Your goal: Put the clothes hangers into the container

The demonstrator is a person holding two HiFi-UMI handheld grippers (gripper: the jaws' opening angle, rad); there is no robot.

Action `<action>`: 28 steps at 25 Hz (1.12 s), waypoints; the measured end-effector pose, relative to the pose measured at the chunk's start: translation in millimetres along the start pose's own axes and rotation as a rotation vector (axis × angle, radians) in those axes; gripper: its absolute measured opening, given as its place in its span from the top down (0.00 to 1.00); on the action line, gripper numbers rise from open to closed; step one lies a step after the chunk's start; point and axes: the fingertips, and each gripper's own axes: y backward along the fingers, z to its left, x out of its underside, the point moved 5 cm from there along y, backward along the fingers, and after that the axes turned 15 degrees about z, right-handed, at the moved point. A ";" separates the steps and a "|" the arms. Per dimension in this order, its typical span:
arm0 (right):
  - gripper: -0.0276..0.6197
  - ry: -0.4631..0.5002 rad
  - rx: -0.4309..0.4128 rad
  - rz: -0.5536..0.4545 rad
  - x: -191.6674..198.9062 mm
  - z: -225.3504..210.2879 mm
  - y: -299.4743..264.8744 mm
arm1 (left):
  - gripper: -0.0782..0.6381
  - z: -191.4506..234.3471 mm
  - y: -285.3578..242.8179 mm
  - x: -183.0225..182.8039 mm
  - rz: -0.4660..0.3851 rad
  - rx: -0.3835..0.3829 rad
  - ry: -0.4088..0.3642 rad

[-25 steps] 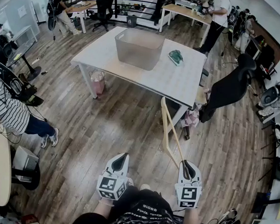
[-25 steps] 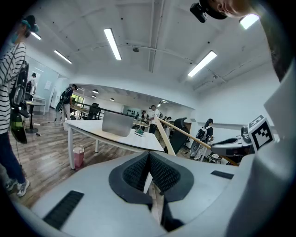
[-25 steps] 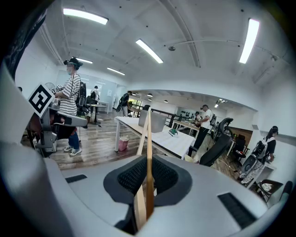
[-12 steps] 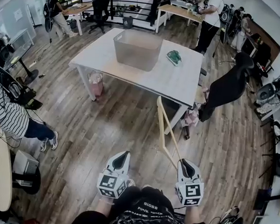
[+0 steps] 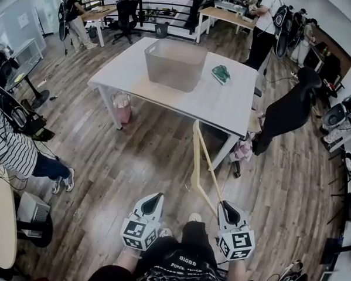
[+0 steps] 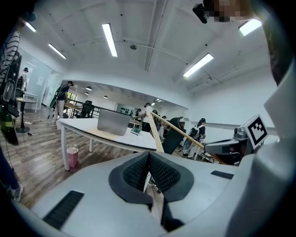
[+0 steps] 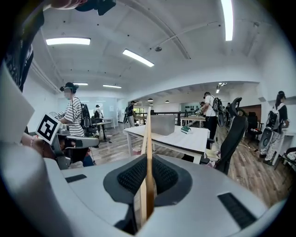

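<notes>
Hanger en route to bin, not there yet

R gripper is clamped on one end of the wood hanger, the rest sticking up & fwd. L gripper is clenched w/ nothing in it. Bin sits on table, well ahead. Tip: keep grip firm, walk right up to the table, lift hanger over the rim, release only once inside.

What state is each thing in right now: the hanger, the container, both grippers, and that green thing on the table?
wooden hanger: clamped in the right gripper, not yet in the container.
right gripper: shut on the wooden hanger.
left gripper: shut, holding nothing.
container: upright on the table, open top, looks empty.
green item: lying on the table beside the container, apart from it.
</notes>
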 end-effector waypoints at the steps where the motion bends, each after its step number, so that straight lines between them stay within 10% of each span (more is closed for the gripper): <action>1: 0.89 -0.006 -0.007 -0.001 -0.8 -2.9 -3.8 | 0.86 0.5 -4.2 -0.4 0.003 0.000 0.000; 28: 0.89 0.138 -0.222 -0.010 -135.7 -252.9 -200.9 | 0.86 -13.1 -286.3 -139.8 -0.045 -0.130 0.086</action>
